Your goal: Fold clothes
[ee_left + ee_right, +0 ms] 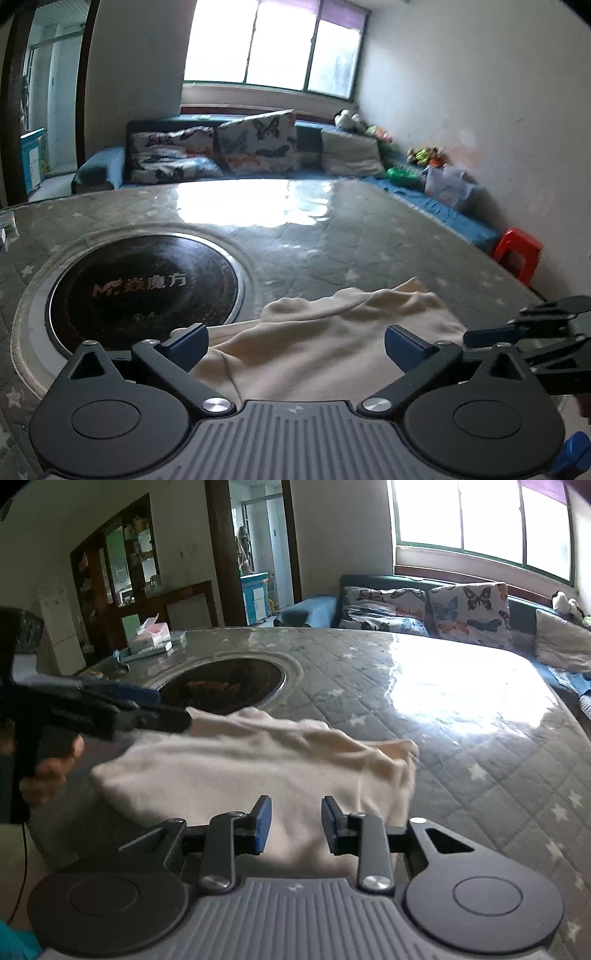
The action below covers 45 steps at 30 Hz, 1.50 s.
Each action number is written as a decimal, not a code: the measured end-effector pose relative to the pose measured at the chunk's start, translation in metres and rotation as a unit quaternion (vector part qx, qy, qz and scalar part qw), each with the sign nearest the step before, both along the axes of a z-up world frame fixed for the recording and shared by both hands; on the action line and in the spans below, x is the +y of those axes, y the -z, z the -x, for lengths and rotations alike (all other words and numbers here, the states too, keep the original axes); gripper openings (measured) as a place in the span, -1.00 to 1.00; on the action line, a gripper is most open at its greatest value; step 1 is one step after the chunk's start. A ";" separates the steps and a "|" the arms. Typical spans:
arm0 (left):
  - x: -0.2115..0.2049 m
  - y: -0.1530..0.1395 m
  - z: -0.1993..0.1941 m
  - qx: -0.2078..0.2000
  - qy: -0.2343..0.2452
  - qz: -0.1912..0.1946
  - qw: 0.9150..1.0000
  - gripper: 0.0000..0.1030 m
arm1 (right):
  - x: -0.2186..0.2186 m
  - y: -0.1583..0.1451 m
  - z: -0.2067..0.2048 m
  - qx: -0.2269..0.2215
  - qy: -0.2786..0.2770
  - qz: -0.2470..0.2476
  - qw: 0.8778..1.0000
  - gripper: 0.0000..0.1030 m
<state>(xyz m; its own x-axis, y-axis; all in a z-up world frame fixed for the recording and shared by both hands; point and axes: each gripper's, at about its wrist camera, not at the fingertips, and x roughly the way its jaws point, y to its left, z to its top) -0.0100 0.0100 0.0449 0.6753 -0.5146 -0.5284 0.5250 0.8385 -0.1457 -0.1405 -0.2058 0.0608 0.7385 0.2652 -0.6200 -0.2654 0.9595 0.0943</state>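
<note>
Mid-fold: cream garment [236, 771] lies bunched on counter [461, 746]. Left hand-held gripper [295, 345] wide, right hand-held gripper [295, 821] narrower, both empty. Next, probably grip an edge.

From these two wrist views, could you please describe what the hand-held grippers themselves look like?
Both match: the left hand-held gripper and right hand-held gripper have blue finger pads, black linkage arms with silver pivot screws, round black side discs and a ribbed grey body. A thin dark cable hangs by the left one.
</note>
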 end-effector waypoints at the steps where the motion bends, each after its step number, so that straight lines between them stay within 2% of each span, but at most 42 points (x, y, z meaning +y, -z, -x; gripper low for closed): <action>1: 0.001 -0.001 0.004 -0.006 -0.001 -0.001 1.000 1.00 | -0.001 0.003 0.002 0.004 0.003 0.002 1.000 -0.43; 4: 0.003 -0.001 0.011 -0.007 -0.007 -0.011 1.000 1.00 | -0.006 0.013 0.005 0.011 0.010 0.005 1.000 -0.44; 8: 0.008 0.000 0.017 -0.003 -0.023 -0.021 1.000 1.00 | -0.004 0.010 0.010 0.001 0.009 0.003 1.000 -0.44; 13: 0.016 0.003 0.025 -0.026 -0.061 -0.038 0.997 1.00 | 0.015 0.004 0.015 -0.019 -0.025 0.017 0.999 -0.39; 15: 0.017 0.006 0.023 -0.011 -0.073 -0.041 0.996 1.00 | 0.025 0.006 0.014 -0.026 -0.039 0.027 0.999 -0.31; 18: 0.021 0.010 0.020 0.020 -0.080 -0.037 0.996 1.00 | 0.035 0.015 0.010 -0.017 -0.048 0.038 0.998 -0.29; 22: 0.026 0.017 0.019 0.041 -0.094 -0.043 0.994 1.00 | 0.037 0.014 0.012 -0.021 -0.050 0.047 0.997 -0.26; 27: 0.027 0.022 0.018 0.060 -0.109 -0.042 0.991 1.00 | 0.048 0.004 0.014 -0.043 -0.070 0.054 0.995 -0.07; 32: 0.029 0.027 0.020 0.077 -0.117 -0.046 0.989 1.00 | 0.058 0.017 0.008 -0.028 -0.082 0.065 0.994 -0.01; 36: 0.038 0.025 0.021 0.079 -0.133 -0.039 0.987 1.00 | 0.059 0.009 0.009 -0.036 -0.085 0.064 0.994 0.25; 37: 0.041 0.024 0.021 0.078 -0.139 -0.037 0.987 1.00 | 0.061 0.006 0.010 -0.040 -0.090 0.065 0.993 0.27; 42: 0.059 0.018 0.018 0.073 -0.181 -0.029 0.980 1.00 | 0.084 0.002 0.009 -0.046 -0.142 0.080 0.986 0.27; 45: 0.069 0.018 0.015 0.081 -0.198 -0.023 0.977 1.00 | 0.105 0.002 0.010 -0.052 -0.186 0.098 0.976 0.26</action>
<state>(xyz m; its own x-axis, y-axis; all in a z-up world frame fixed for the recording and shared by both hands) -0.0254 0.0789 0.0269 0.7217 -0.2043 -0.6613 0.1323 0.9785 -0.1580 -0.1503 -0.1003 0.0587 0.6754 0.4114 -0.6120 -0.5980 0.7912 -0.1281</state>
